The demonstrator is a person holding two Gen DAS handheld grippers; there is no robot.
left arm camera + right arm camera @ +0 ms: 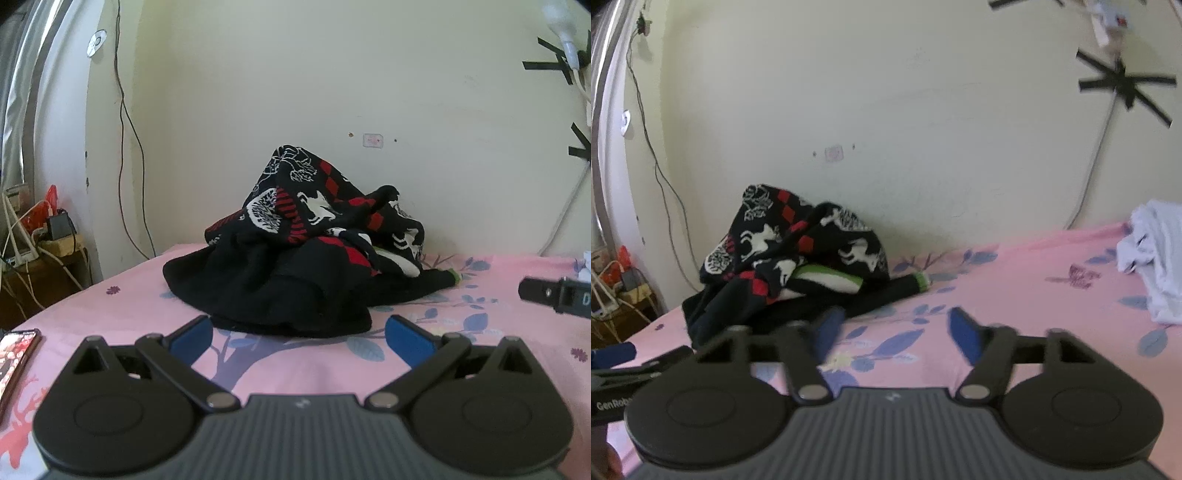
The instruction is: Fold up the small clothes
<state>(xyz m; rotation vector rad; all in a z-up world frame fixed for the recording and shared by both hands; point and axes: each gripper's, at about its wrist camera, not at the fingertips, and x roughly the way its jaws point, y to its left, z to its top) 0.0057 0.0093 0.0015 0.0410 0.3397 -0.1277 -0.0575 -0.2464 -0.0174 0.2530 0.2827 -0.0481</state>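
A crumpled heap of dark clothes [306,251], black with red and white patterns, lies on the pink flowered bedsheet [110,314] against the wall. My left gripper [299,332] stands open just in front of the heap's near edge, nothing between its blue pads. In the right wrist view the same heap [790,258] sits to the left, with a green-and-white piece and a black sleeve with a green cuff [921,281] sticking out. My right gripper [894,328] is open over bare sheet, to the right of the heap, holding nothing.
A phone [16,360] lies at the bed's left edge. White clothes [1156,258] are piled at the right. Cables, chargers and a small stand [48,236] crowd the left corner beyond the bed. The right gripper's finger [554,293] shows at the left view's right edge.
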